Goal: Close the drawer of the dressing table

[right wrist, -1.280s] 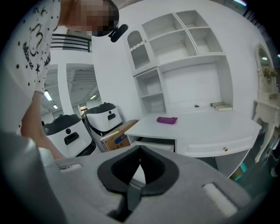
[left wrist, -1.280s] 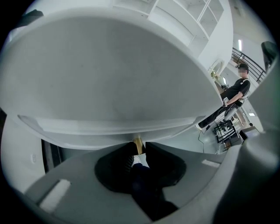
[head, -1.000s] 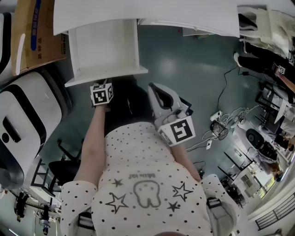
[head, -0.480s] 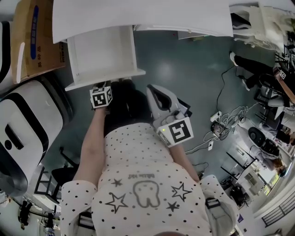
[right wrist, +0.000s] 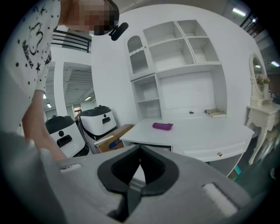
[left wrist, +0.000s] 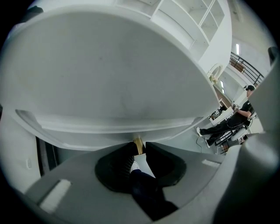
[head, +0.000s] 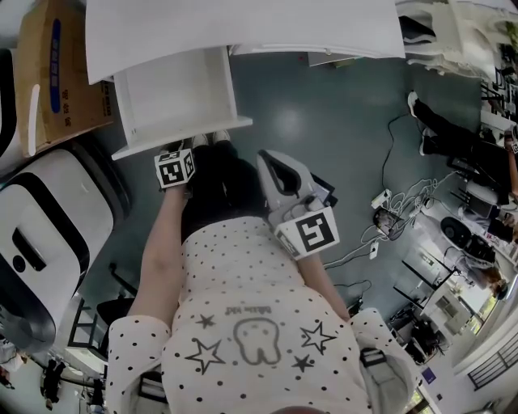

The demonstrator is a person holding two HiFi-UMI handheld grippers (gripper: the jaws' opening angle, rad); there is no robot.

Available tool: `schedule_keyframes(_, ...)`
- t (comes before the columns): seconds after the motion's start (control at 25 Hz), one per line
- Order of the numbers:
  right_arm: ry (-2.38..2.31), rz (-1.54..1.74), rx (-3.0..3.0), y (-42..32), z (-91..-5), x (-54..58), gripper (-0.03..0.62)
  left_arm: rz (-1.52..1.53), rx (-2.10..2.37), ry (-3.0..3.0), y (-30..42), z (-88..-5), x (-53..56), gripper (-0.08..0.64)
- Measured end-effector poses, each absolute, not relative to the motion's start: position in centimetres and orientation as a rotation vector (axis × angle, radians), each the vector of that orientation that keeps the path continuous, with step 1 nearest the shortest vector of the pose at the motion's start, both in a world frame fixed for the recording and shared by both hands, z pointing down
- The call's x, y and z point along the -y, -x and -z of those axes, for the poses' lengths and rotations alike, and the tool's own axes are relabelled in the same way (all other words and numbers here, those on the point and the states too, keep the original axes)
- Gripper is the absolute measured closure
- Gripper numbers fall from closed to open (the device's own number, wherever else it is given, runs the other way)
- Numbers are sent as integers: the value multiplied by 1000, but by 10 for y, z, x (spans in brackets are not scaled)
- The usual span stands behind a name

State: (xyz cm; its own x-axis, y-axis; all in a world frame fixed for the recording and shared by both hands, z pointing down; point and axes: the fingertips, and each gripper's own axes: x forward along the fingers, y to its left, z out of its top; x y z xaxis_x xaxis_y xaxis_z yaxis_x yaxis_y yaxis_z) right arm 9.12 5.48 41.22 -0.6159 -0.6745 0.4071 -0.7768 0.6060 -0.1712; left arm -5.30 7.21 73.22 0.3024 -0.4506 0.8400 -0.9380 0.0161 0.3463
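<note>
One white dressing table (head: 243, 24) fills the top of the head view, and its single open white drawer (head: 182, 136) sticks out from under the tabletop toward the person, with nothing in it. Two grey handheld grippers are in use, each carrying one cube with square black-and-white markers. The left gripper (left wrist: 139, 151) is tucked under the drawer front, its jaws closed on the one small brass knob (left wrist: 138, 143) there, a pad against each side of it. The right gripper (head: 273, 166) hangs over the teal floor, well apart from the drawer, with its tips together and nothing between them. The right gripper view takes in one purple pouch-like thing (right wrist: 162, 126) and one flat book-like item (right wrist: 215, 113) on the tabletop, a second brass knob (right wrist: 220, 154) on the closed drawer front further along, one brown cardboard box (right wrist: 109, 139) and two white-and-black wheeled machines (right wrist: 65, 133) beside the table. One other person (left wrist: 238, 117) sits in the background. Compared with a second ago, a slightly shorter stretch of the drawer shows beyond the table edge, and the left gripper's cube (head: 176, 168) sits a touch nearer that edge. The right gripper has kept much the same place and pose.
</note>
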Motion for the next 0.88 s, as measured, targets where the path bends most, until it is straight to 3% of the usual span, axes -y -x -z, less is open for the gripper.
schedule_keyframes(0.88, -1214, -461, 2521, -93, -411, -52, 595, -644, 1287, -1614, 59, -733, -54, 471)
